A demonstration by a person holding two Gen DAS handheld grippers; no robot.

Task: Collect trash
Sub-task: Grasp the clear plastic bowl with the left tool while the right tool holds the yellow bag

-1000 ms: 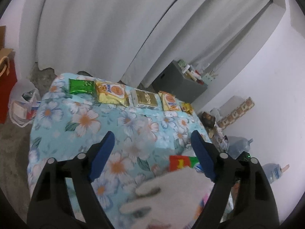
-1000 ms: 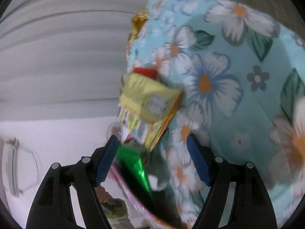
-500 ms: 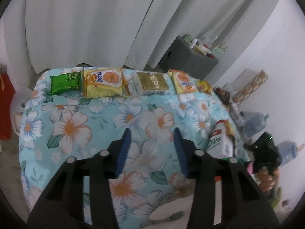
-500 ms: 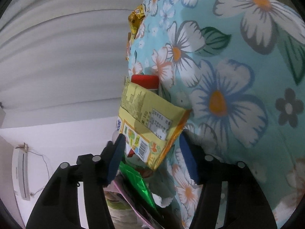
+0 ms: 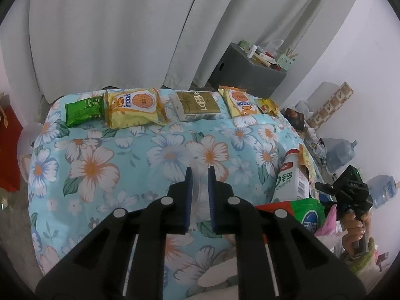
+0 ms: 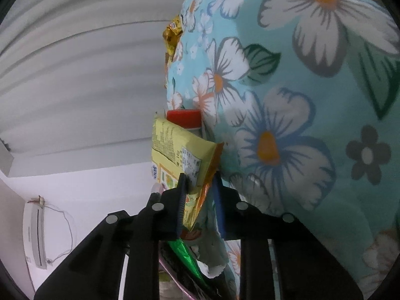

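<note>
The right hand-held gripper was clamped on a yellow crinkly foil snack packet beside the floral-covered bench; a corner-only pinch could slip. The left hand-held gripper was nearly together, empty.

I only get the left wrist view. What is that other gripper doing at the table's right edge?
Observer: The right gripper is shut on a yellow packet.
Operator: Which side of the packet shows?
Observer: Its back, with small print and a white label.
Operator: Anything right behind it?
Observer: A red cap shows just past the packet's top.
Operator: And off the table?
Observer: A white air conditioner hangs on the wall.
</note>
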